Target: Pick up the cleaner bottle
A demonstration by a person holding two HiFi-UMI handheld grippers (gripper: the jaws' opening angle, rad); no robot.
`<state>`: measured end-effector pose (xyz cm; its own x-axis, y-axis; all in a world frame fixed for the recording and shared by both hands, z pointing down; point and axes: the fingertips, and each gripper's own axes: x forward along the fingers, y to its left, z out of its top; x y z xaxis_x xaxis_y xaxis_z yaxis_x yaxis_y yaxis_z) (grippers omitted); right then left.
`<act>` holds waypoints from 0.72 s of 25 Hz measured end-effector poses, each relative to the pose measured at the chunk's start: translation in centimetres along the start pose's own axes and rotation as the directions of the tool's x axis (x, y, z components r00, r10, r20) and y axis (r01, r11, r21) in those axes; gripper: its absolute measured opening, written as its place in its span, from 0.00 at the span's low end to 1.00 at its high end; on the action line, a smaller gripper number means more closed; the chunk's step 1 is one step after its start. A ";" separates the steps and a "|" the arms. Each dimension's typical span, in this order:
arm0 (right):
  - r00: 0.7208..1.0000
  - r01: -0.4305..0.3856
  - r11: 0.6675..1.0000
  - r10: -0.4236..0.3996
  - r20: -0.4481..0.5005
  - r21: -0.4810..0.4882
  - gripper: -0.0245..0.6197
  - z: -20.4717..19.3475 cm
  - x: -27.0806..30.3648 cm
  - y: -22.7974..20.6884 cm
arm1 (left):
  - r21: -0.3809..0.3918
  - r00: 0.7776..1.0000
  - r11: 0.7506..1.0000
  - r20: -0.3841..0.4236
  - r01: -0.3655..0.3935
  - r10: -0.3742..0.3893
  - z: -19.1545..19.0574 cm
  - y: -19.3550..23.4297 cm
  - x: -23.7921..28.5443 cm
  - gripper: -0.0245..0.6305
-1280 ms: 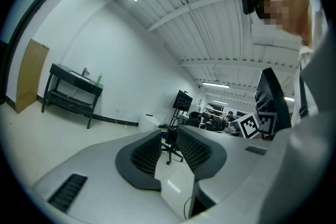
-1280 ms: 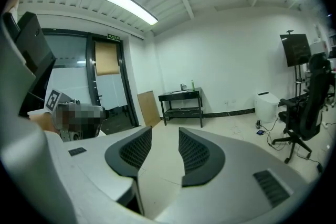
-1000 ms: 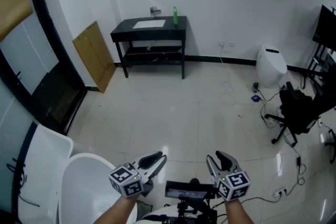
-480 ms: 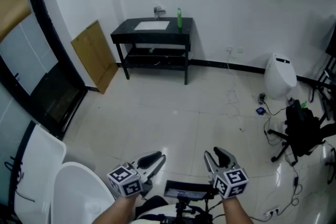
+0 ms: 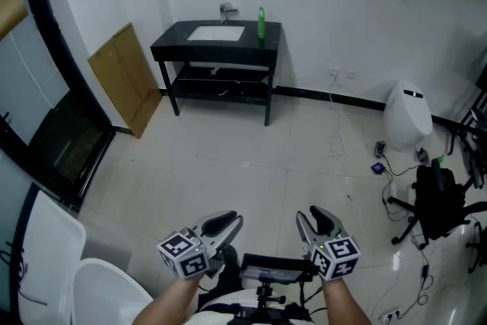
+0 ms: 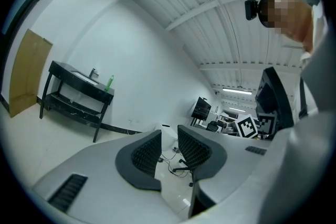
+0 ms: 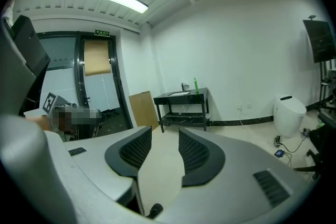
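the green cleaner bottle [image 5: 261, 22] is standing upright at the back right corner of the black worktop [image 5: 176, 43], just right of the white sink basin [image 5: 216, 33] and its faucet [image 5: 226, 11], up against the far white wall. a lower shelf [image 5: 221, 84] is running under the worktop. a brown cardboard sheet [image 5: 122, 80] is leaning on the wall left of it. over on the right a white rounded appliance [image 5: 403, 114] is sitting on the floor [image 5: 251, 156] by the wall, with cables and a black office chair [image 5: 437, 198] closer in. both grippers are hanging low in the head view, well apart from the bottle and pointing toward the worktop. the left gripper [image 5: 225, 225] is holding its jaws a little spread and empty. the right gripper [image 5: 315, 223] is standing spread a bit wider, with only bare floor showing between its jaws.
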<state>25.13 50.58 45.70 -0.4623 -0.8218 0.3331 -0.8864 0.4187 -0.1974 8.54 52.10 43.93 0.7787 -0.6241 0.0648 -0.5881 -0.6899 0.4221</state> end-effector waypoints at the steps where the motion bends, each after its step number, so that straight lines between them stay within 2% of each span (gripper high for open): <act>1: 1.000 0.007 1.000 -0.007 0.001 -0.001 0.30 0.7 1.7 -0.1 | 0.000 1.000 1.000 -0.001 0.004 -0.004 0.8 1.7 0.5 0.19; 6: 1.000 0.029 1.000 -0.029 0.005 -0.009 0.30 4.7 10.1 0.3 | 0.005 0.999 1.000 0.011 0.031 -0.031 5.8 9.5 2.1 0.19; 10: 0.998 0.067 0.998 -0.067 0.020 0.005 0.30 7.3 15.0 0.1 | 0.003 0.999 0.999 -0.009 0.046 -0.046 8.2 14.6 3.3 0.19; 18: 0.997 0.079 0.997 -0.079 0.009 -0.007 0.30 9.8 22.8 -2.5 | -0.011 0.999 0.999 -0.012 0.037 -0.038 11.0 21.4 6.5 0.19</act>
<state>17.05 27.02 44.77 -0.3906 -0.8556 0.3396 -0.9203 0.3551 -0.1639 -1.39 29.18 43.44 0.8028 -0.5931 0.0601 -0.5561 -0.7088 0.4340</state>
